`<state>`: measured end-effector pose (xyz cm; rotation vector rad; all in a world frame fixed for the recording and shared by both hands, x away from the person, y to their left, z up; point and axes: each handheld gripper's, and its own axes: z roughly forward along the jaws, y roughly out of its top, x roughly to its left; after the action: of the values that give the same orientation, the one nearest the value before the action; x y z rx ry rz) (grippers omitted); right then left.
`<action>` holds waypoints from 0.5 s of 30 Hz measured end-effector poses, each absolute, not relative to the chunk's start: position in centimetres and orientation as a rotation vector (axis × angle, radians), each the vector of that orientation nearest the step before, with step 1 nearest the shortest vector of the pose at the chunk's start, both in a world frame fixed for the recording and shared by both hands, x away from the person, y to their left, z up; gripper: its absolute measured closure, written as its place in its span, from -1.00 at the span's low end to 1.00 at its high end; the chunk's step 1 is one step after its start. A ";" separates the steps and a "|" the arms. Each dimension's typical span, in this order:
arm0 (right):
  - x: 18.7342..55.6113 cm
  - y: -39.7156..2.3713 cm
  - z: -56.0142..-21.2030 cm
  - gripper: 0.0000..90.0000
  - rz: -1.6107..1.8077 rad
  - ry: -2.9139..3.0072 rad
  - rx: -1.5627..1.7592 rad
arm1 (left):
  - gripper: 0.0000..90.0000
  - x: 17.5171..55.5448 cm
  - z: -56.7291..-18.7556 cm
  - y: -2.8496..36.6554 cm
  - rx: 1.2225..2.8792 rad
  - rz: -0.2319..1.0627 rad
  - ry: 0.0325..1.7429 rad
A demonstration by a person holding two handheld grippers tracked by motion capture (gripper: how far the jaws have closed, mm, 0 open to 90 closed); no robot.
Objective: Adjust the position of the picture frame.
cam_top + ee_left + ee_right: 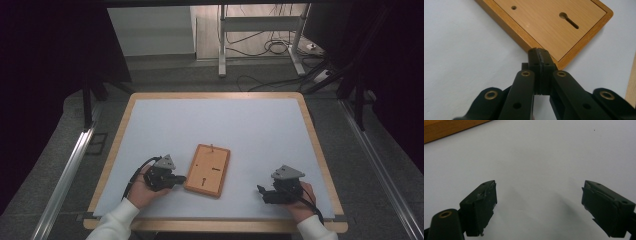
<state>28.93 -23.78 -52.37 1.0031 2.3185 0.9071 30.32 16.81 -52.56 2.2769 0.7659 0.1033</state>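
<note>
On the white table (250, 125), left gripper (178, 178) jaws closed beside wooden board (208, 170), right gripper (261, 192) jaws apart.

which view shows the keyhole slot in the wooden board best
The left gripper view: the keyhole slot is large and sharp on the wooden board. The high view shows it as a tiny mark; the right gripper view catches a board edge.

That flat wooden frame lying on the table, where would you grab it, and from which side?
Probably by its raised rim. The wooden frame lies flat on the white table surface, back side up, so only the edges offer a pinch. The left gripper, jaws shut, already sits at the long left edge near a corner. I would open it and come in low from that side, closing over the rim.
</note>
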 end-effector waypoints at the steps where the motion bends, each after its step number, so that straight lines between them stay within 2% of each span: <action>1: 28.9 -23.8 -52.4 -0.70 0.906 2.319 1.001 | 1.00 30.3 -52.6 16.7 2.275 0.101 0.764; 15: 29.0 -23.7 -52.4 -0.70 0.898 2.330 0.996 | 1.00 30.1 -52.6 15.3 2.276 0.082 0.741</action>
<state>28.98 -23.72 -52.45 0.9959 2.3296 0.8983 30.12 15.29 -52.57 2.2756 0.7406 0.0824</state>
